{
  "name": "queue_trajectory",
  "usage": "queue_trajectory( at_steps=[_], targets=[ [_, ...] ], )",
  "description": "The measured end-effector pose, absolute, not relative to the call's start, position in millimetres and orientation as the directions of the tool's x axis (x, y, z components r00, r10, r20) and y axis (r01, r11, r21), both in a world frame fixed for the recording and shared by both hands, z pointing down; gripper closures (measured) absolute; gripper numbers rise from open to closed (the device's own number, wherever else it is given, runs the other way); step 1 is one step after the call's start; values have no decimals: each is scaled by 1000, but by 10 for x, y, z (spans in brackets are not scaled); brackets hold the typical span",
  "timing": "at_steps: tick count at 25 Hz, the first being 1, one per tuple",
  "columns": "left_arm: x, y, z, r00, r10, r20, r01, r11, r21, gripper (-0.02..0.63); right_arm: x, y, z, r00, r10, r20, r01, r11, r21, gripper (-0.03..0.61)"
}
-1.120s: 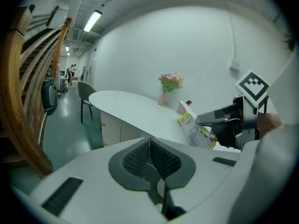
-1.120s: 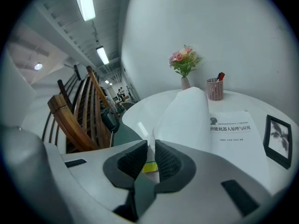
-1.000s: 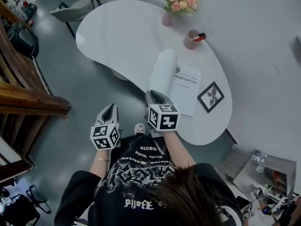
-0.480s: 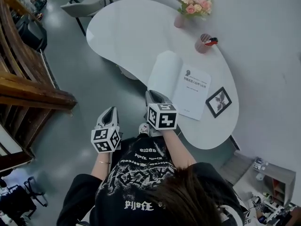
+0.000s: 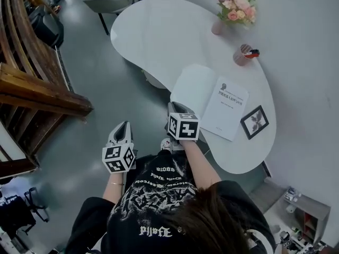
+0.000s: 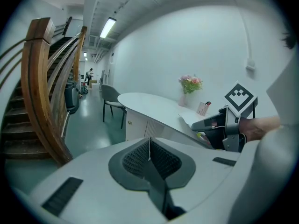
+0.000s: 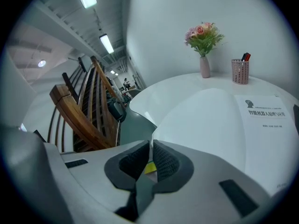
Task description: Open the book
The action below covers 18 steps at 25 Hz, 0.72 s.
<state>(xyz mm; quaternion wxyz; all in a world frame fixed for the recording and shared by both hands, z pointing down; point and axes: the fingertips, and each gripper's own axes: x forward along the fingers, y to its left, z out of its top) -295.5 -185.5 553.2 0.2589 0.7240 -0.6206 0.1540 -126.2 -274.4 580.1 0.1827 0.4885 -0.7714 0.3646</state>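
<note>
- Book, a thin white paperback (image 5: 229, 106), lies near the front edge of the white kidney-shaped table (image 5: 153, 30) in the head view. It is already spread: a blank white turned leaf (image 5: 193, 83) lies to the left and the printed title page faces up on the right.
- In the same view, the right gripper (image 5: 177, 109) reaches the leaf's near corner. The left gripper (image 5: 123, 127) hangs off the table over the grey floor (image 5: 90, 120), well apart from the book.
- Left gripper view: its jaws are pressed together with nothing between them, so it takes no part.
- Right gripper view: the jaws have just been closing and stand almost together where the turned leaf's corner runs into the gap. A small yellow scrap (image 7: 150, 168) shows there too. I read this as a pinch on the leaf.
- Progress: the opening looks essentially done. What is left is, at most, laying the leaf flat and letting go.
</note>
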Motion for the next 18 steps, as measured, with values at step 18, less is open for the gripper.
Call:
queue_trajectory(
  at_steps=[18],
  targets=[
    [-2848, -1922, 5559, 207, -810, 549, -973, -112, 202, 589, -1352, -2736, 5958, -517, -617, 593, -845, 257, -469, 444]
  ],
)
